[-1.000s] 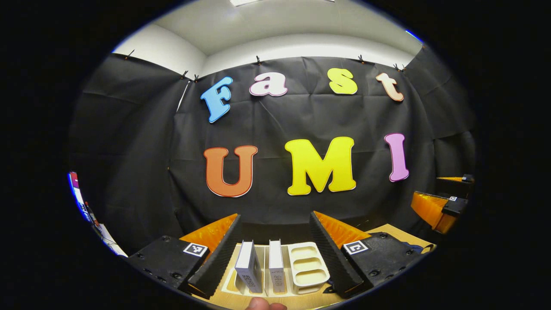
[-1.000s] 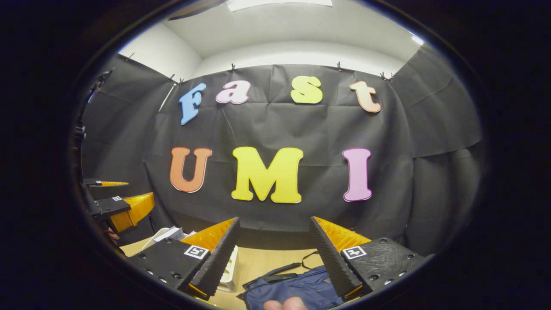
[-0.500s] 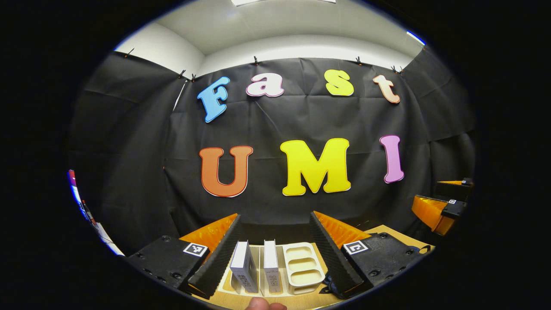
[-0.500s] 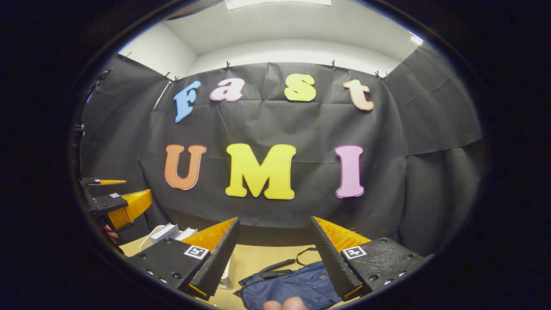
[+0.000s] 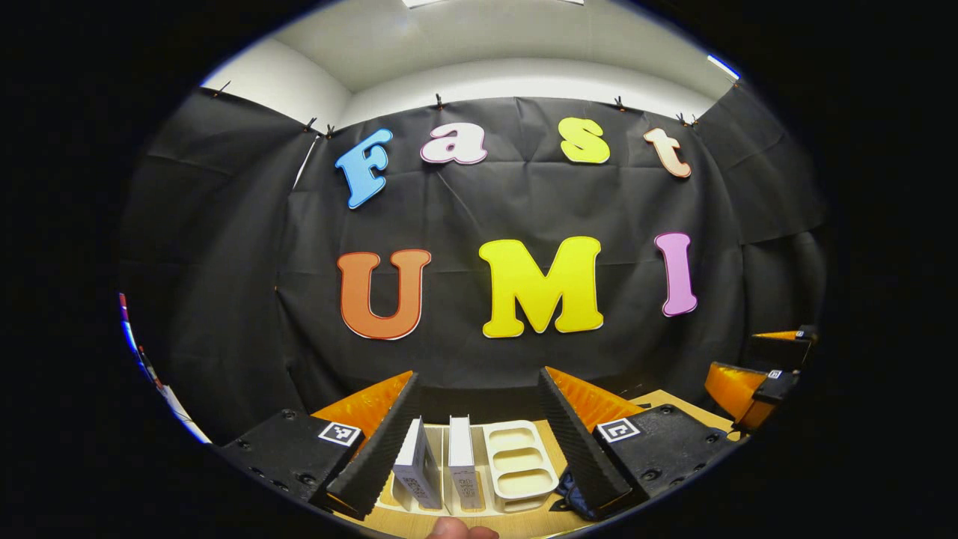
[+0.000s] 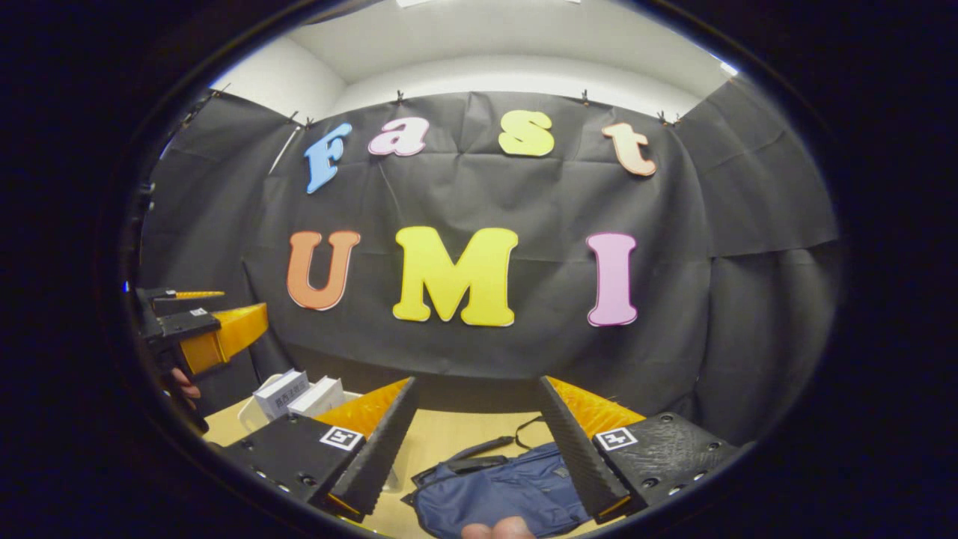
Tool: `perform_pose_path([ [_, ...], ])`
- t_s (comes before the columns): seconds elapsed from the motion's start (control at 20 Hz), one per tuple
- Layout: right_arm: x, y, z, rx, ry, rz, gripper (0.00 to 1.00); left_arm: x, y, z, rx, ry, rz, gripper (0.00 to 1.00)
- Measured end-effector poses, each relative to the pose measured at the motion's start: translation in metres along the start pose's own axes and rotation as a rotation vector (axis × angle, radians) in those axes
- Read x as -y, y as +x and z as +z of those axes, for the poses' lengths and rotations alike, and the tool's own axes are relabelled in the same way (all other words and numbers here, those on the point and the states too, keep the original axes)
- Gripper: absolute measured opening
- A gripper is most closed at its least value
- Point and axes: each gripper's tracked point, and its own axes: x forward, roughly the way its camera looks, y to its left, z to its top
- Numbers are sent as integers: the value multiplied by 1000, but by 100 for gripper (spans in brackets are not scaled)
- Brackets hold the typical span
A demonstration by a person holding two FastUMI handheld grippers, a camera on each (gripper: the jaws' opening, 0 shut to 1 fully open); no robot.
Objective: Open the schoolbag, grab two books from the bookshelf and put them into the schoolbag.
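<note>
- Both the left claw [image 5: 479, 419] and the right claw [image 6: 475, 427] are hovering open, gripping nothing.
- The soft navy fabric schoolbag [image 6: 501, 494] is lying limp on the wooden surface [image 6: 456, 442]; best pinched at its zipper.
- Two stiff white books [image 5: 441, 464] are standing in the cream plastic bookshelf [image 5: 516, 464].

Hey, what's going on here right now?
A person holds a gripper in each hand over a wooden table. The left gripper hovers open in front of a white rack with two books standing in it. The right gripper hovers open above a blue schoolbag lying flat on the table. Neither gripper touches anything, and no book is in the bag yet.
</note>
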Motion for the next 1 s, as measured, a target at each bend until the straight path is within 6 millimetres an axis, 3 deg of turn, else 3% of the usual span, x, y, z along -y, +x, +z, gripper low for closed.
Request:
perform_pose_path([
  [0.15,-6,5,-35,-77,-10,16,98,2,6,-8,-15,-7,-7,98],
  [0.4,-19,8,-114,-217,-31,40,96,-1,11,-18,-33,-7,-8,98],
  [0.8,-50,9,-243,-421,-14,77,96,-19,15,-36,-70,15,19,98],
  [1.0,-67,12,-292,-508,-16,86,96,-28,14,-46,-90,32,26,98],
])
